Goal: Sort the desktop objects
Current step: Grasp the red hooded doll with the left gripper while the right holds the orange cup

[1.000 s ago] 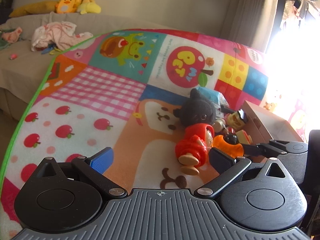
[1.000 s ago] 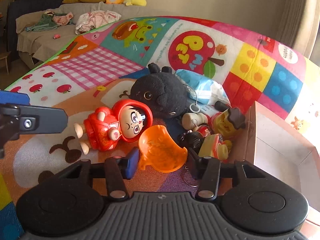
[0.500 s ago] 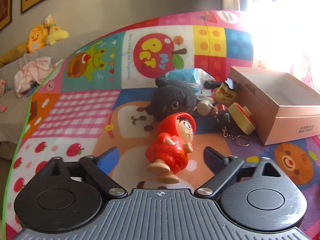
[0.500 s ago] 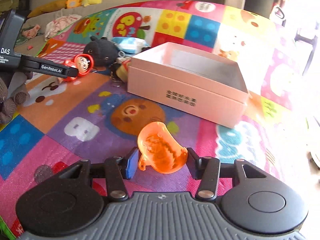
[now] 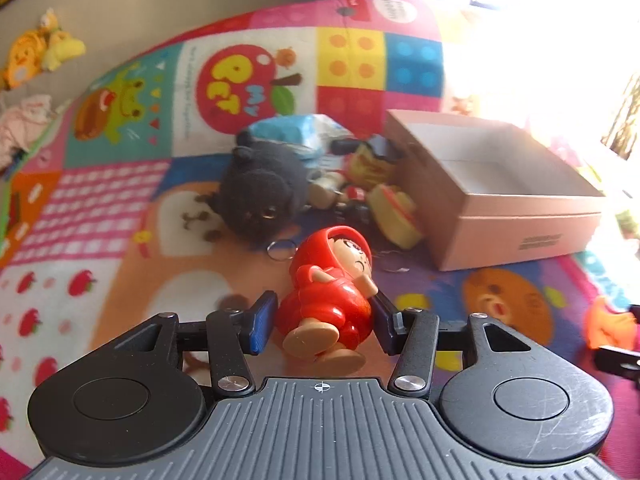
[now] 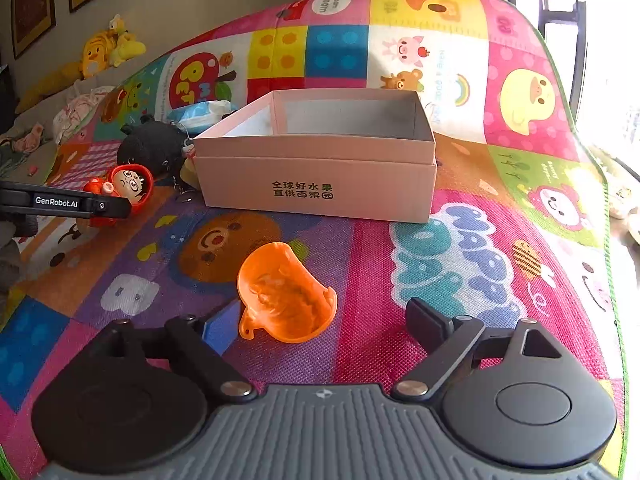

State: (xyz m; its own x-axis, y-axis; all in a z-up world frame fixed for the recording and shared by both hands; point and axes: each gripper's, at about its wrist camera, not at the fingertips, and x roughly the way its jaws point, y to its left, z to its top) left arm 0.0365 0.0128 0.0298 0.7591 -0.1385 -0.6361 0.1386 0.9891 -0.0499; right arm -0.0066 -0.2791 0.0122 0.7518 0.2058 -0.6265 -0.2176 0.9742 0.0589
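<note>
My left gripper is shut on the red-hooded doll, its pads on the doll's body. The doll also shows in the right wrist view behind the left gripper's finger. My right gripper is open; the orange cup lies on its side on the mat between the spread fingers, near the left one. The pink cardboard box stands open beyond the cup and also shows in the left wrist view. A black plush and several small toys lie left of the box.
A colourful play mat covers the surface. A blue tissue pack lies behind the plush. A sofa with yellow plush toys and clothes stands at the far left. The mat's green edge runs along the right.
My left gripper closed in on the red-hooded doll and now grips it. My right gripper opened and let go of the orange cup, which now lies on the mat in front of the box.
</note>
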